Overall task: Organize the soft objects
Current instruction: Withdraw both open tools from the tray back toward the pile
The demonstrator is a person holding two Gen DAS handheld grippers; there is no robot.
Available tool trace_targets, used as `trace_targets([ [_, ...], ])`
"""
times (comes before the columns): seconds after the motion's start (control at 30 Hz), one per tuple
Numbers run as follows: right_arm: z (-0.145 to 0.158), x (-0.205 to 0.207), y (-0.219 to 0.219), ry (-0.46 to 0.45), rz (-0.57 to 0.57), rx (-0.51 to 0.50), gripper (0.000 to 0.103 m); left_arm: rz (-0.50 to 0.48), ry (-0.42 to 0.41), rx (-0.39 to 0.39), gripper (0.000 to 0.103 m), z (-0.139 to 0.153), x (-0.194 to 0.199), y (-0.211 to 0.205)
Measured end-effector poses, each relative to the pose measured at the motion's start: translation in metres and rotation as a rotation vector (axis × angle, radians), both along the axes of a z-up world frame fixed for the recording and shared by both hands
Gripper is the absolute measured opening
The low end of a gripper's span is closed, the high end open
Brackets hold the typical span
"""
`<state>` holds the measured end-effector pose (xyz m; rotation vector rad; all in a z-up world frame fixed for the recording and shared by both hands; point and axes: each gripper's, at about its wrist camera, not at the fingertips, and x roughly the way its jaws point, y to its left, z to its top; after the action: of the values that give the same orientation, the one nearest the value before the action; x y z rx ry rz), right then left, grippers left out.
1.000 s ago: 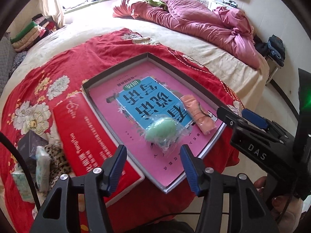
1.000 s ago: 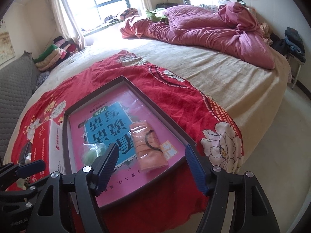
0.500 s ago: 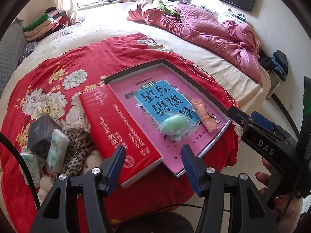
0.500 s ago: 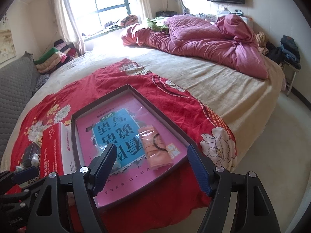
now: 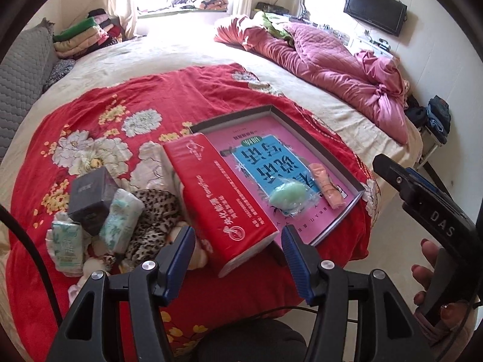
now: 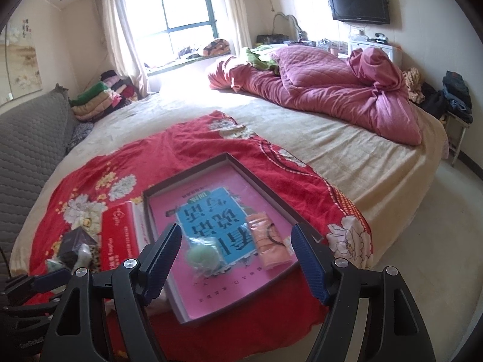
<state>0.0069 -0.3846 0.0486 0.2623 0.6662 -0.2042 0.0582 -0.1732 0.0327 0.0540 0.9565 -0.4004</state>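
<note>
1. While both claws hover wide open and empty, left claw (image 5: 237, 252) and right claw (image 6: 237, 261), the green pouch (image 5: 288, 197) and peach roll (image 5: 327, 188) lie in the tray (image 5: 347, 220) on the bed.
2. Left of the red box (image 5: 220, 199), the tissue packs (image 5: 120, 221) and leopard cloth (image 5: 157, 220) sit heaped.
3. Risk, I judge: grabbing the tangled heap may drag neighbours off the near edge.

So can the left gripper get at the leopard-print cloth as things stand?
Probably yes: the left gripper is open and empty, the leopard-print cloth lies just ahead-left, with only tissue packs leaning on its far side.
</note>
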Motion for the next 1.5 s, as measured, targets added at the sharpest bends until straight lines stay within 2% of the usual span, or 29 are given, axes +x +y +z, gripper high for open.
trace_targets([
  [0.27, 0.022, -0.008, 0.026, -0.040, 0.033, -0.021, 0.076, 0.032, -0.019, -0.017, 0.059, 0.011, -0.008, 0.021],
  [0.63, 0.034, -0.010, 0.068, -0.036, 0.087, -0.047, 0.076, 0.086, -0.043, -0.014, 0.059, 0.019, -0.018, 0.060],
  [1.13, 0.041, -0.003, 0.136, -0.035, 0.233, -0.077, 0.077, 0.214, -0.031, -0.031, 0.059, 0.016, -0.017, 0.133],
  [1.5, 0.035, -0.002, 0.173, -0.015, 0.314, -0.105, 0.077, 0.377, -0.041, -0.049, 0.059, 0.018, -0.014, 0.217],
])
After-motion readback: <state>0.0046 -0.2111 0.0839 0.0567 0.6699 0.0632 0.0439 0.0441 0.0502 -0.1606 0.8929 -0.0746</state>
